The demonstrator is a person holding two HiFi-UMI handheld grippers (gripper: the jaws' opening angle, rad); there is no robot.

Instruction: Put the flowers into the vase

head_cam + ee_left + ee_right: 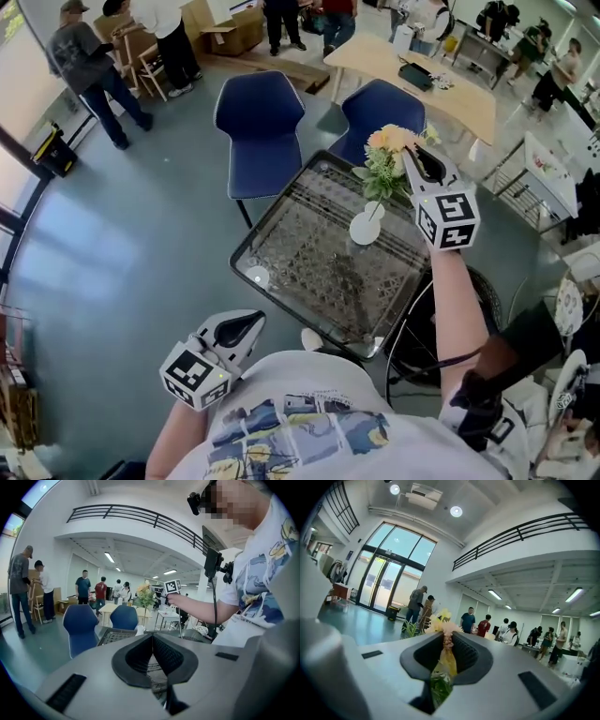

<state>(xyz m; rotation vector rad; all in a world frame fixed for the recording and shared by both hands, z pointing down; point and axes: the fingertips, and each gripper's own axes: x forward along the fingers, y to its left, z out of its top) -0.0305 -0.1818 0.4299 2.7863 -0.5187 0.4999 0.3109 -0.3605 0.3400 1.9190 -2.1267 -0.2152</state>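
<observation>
A bunch of peach and yellow flowers [389, 150] with green leaves hangs over the glass table [309, 262]. My right gripper [412, 161] is shut on its stalk, which shows between the pads in the right gripper view [446, 641]. The thin stem runs down to the mouth of the small white vase [365, 229]; I cannot tell whether its end is inside. In the left gripper view the flowers [145, 596] stand above the vase [139, 630]. My left gripper [251, 325] is low by the person's chest, off the table's near edge, shut and holding nothing [152, 639].
Two blue chairs [259, 117] [382, 108] stand behind the table. A small white disc [257, 277] lies at the table's left corner. Beyond are a wooden table [422, 80] and several people. A dark wire chair frame [412, 347] is at the right.
</observation>
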